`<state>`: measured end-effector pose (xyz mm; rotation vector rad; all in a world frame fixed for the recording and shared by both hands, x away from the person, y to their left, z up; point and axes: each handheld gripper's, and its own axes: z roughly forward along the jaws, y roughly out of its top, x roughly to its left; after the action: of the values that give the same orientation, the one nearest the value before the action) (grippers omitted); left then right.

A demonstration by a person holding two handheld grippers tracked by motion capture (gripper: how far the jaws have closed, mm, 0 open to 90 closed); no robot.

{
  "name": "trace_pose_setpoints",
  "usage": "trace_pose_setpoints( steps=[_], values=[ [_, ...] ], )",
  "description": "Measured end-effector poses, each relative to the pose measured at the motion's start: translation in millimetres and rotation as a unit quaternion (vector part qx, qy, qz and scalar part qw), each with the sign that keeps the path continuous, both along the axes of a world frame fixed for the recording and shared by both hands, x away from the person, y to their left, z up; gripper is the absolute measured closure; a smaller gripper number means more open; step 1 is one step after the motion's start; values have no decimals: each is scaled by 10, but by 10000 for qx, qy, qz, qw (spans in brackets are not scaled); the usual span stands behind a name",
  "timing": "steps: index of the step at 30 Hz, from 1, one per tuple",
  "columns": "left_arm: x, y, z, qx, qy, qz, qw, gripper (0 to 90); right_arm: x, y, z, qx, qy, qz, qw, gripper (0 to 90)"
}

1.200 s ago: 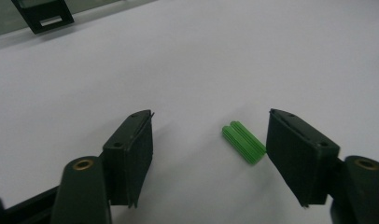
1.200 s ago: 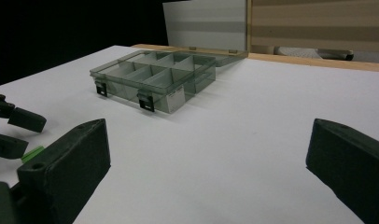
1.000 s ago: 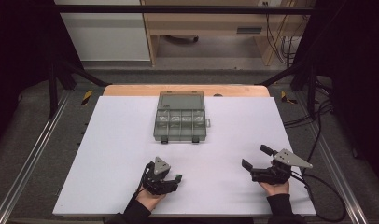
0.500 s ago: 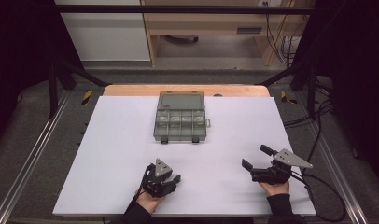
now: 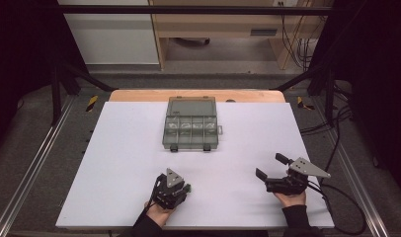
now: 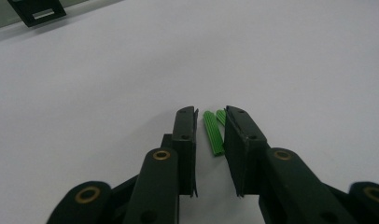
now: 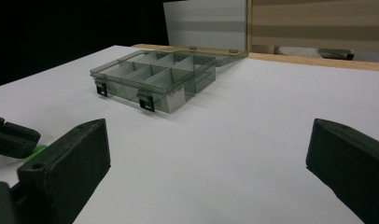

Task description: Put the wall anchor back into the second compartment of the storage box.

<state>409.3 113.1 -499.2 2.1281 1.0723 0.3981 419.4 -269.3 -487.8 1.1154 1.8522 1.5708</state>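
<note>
Two small green ribbed wall plugs lie on the white table near its front edge. My left gripper straddles them. Its jaws have just been closing and now stand narrow: the right pad is at the plugs, and a thin gap remains at the left pad. From above, the left gripper points right with a green tip showing. My right gripper rests at the front right, wide open, with nothing between its fingers. A clear compartment box stands mid-table with its lid folded back.
The box has several bare compartments and two black latches facing me. A wooden table edge runs behind the white sheet. Cables trail off the right gripper. Metal rails flank the table on both sides.
The left gripper's jaws have narrowed around the green plugs. Both hands have stayed where they were, and the right gripper is as wide as before.
</note>
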Motion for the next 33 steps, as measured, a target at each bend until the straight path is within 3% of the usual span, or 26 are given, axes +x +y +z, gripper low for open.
trace_pose_setpoints(
  steps=[13, 22, 33],
  values=[
    [22, 6, -3, 53, -22, -64, 10000, 833, 4, 2, -3, 0, 12, 8, 10000, 2],
    [43, 47, 11, -92, -3, -117, 9999, 841, 2, 0, 0, 13, 4, 10, 10000, 2],
    [65, 169, 168, -277, -165, -48, 9995, 842, 1, 7, -2, 25, 3, 12, 10000, 2]
  ],
)
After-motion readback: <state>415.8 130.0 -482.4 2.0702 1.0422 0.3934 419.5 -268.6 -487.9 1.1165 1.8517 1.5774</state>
